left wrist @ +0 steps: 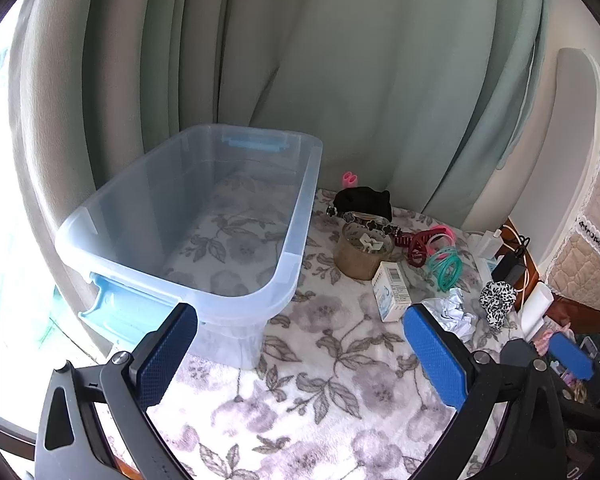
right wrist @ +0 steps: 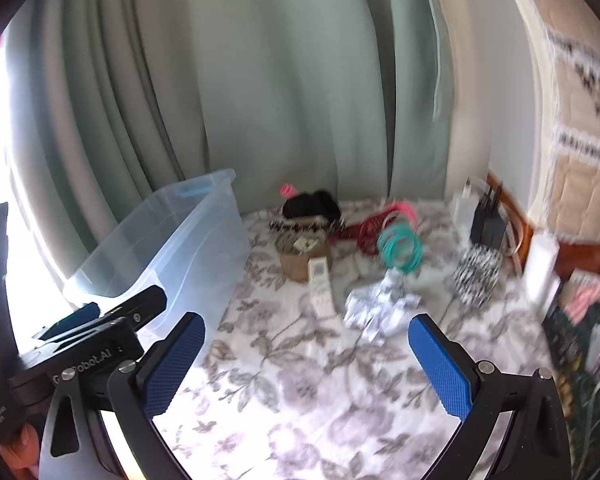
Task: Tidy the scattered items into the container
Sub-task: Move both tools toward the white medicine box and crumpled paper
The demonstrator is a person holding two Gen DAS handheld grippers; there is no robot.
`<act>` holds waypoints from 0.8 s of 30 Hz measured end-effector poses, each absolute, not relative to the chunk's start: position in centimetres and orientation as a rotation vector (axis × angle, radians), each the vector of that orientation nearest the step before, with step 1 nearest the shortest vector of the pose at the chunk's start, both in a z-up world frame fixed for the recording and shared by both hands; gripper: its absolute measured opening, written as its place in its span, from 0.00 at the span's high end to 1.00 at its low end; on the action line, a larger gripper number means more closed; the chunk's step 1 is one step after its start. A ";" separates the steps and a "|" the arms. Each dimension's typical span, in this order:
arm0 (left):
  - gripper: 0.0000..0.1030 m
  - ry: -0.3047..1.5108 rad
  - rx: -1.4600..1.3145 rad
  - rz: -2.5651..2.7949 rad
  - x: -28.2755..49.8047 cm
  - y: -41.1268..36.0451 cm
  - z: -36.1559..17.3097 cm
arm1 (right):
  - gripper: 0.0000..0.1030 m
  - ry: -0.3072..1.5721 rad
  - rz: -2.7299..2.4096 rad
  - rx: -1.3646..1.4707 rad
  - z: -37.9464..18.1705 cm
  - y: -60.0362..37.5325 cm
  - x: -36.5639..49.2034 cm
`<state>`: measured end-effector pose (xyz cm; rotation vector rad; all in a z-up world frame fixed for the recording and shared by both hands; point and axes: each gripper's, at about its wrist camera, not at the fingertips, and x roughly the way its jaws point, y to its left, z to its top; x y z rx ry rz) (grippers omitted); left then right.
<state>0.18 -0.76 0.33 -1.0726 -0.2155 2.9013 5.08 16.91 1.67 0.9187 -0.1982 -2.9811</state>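
Standing at left, the clear storage bin (left wrist: 188, 216) holds nothing visible. Scattered right of it: small carton (left wrist: 392, 292), crumpled paper (left wrist: 454, 312), teal hair ties (left wrist: 446, 266), leopard scrunchie (left wrist: 498, 300). Left gripper (left wrist: 300, 360) and right gripper (right wrist: 306, 364) both gape, empty. Risk: thin ties slipping between pads.

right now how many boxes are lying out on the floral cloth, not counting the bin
1. A small white carton lies beside the brown round container, just right of the clear bin and next to the crumpled paper. Clutter at the right edge could hide another.
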 end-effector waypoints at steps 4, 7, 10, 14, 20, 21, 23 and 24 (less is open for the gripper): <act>0.00 -0.195 -1.064 2.909 0.2 -0.6 0.6 | 0.00 -0.230 -2.946 0.911 2.3 17.3 4.7; 0.00 -0.179 -1.057 2.914 0.3 -0.5 0.8 | 0.00 -0.256 -2.942 0.929 2.3 17.8 4.5; 0.00 -0.176 -1.049 2.917 0.4 -0.4 0.9 | 0.00 -0.252 -2.962 0.910 2.7 18.2 4.7; 0.00 -0.214 -1.032 2.909 0.5 -0.6 1.0 | 0.00 -0.224 -2.998 0.892 3.2 18.3 4.9; 0.00 -0.233 -1.011 2.912 0.7 -0.5 1.1 | 0.00 -0.217 -2.994 0.874 3.2 18.5 5.0; 0.00 -0.229 -1.008 2.916 0.7 -0.4 1.2 | 0.00 -0.204 -2.997 0.871 3.3 18.5 5.0; 0.00 -0.221 -1.003 2.922 0.7 -0.2 1.2 | 0.00 -0.183 -3.017 0.868 3.3 18.4 5.2; 0.00 -0.217 -1.002 2.924 0.7 0.0 1.2 | 0.00 -0.183 -3.034 0.869 3.3 18.4 5.3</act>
